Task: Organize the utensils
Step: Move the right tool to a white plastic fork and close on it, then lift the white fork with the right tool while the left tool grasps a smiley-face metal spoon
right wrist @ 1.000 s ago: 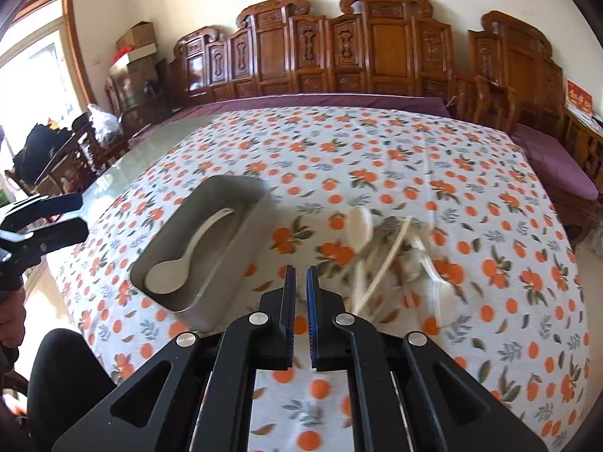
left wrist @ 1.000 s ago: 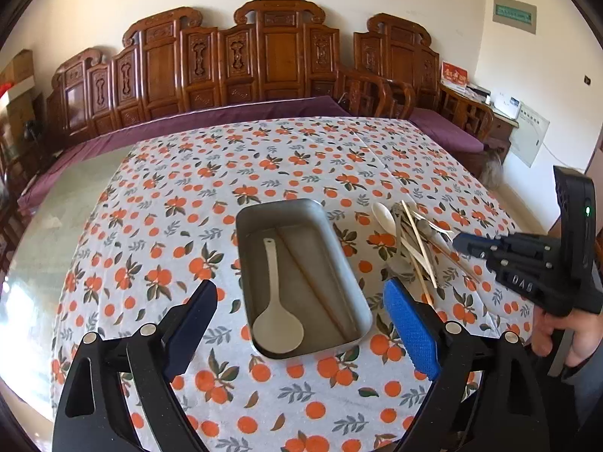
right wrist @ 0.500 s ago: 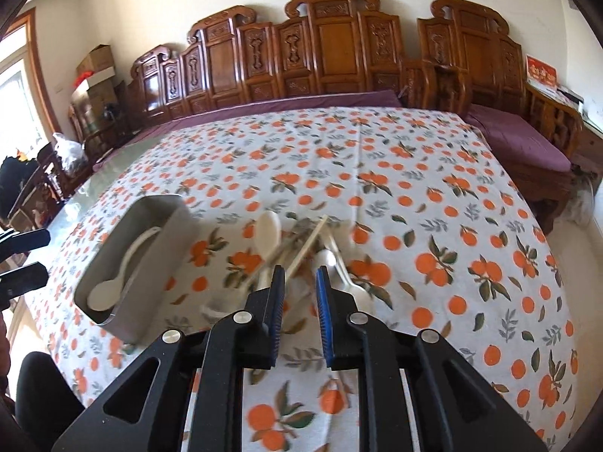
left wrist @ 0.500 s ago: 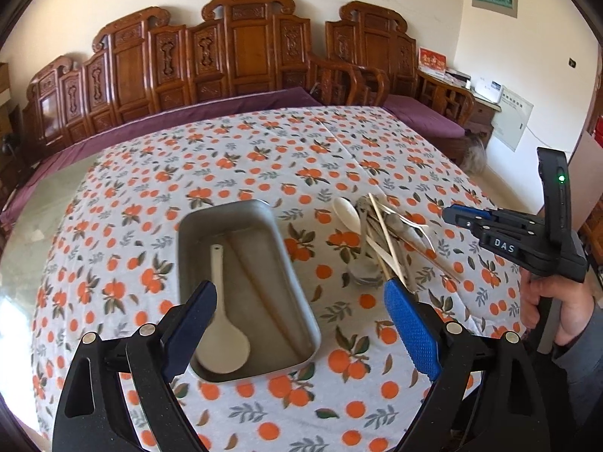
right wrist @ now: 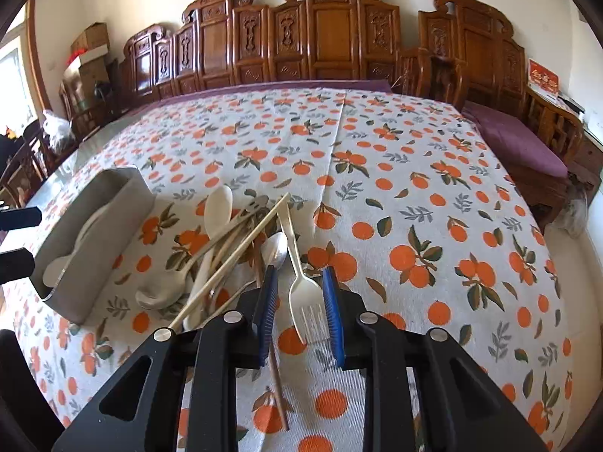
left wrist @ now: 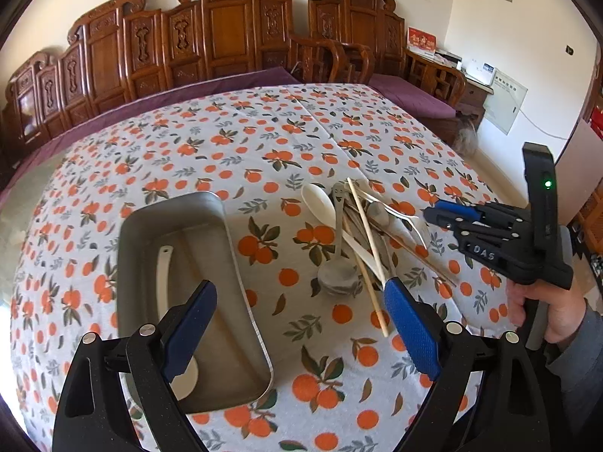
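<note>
I had the right claw point(right wrist: 297, 314) narrowly parted around the white fork point(right wrist: 306, 303) low in frame, next needing to close, the left claw point(left wrist: 297, 329) wide over the tray point(left wrist: 241, 301).

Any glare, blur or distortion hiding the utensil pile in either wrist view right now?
Left wrist: sharp, evenly lit utensil pile; fisheye bends the table edge. Right wrist: white fork crisp between the right hand-held gripper fingers; window glare only far left.
</note>
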`<control>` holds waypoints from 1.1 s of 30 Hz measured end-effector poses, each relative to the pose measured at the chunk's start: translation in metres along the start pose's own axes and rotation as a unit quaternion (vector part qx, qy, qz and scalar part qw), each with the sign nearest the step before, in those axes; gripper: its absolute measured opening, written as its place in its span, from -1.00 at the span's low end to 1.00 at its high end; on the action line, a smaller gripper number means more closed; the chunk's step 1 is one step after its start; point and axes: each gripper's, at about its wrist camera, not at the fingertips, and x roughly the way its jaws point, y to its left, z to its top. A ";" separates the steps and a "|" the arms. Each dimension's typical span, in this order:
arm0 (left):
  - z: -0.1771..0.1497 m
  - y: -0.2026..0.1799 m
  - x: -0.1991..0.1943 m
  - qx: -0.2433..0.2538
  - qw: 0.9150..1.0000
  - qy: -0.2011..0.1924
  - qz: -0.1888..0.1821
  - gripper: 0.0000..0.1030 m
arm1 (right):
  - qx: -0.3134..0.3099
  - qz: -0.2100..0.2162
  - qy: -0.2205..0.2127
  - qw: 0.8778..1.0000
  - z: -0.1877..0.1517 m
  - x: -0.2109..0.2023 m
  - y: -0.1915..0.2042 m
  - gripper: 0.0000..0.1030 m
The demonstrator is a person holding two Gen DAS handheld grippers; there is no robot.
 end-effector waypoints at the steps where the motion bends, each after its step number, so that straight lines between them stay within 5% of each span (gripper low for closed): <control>1: 0.001 -0.001 0.003 0.000 1.000 0.002 -0.001 0.68 | -0.002 0.002 0.007 1.000 0.000 0.006 -0.001 -0.45; 5: 0.004 -0.002 0.012 -0.003 1.000 0.008 -0.004 0.68 | -0.018 0.005 0.023 1.000 0.001 0.020 0.000 -0.29; 17: 0.011 -0.010 0.031 -0.002 1.000 0.021 -0.006 0.68 | -0.047 -0.019 0.073 0.996 -0.004 0.047 0.001 -0.28; 25: 0.013 -0.018 0.038 0.004 1.000 0.027 -0.003 0.68 | -0.036 -0.040 0.056 0.997 0.003 0.037 -0.010 -0.58; 27: 0.014 -0.021 0.041 0.007 1.000 0.029 0.000 0.68 | -0.024 -0.043 0.057 0.997 0.004 0.036 -0.017 -0.84; 33: 0.019 -0.027 0.053 0.014 0.999 0.041 0.006 0.68 | 0.023 -0.035 0.049 0.998 0.007 0.028 -0.038 -0.86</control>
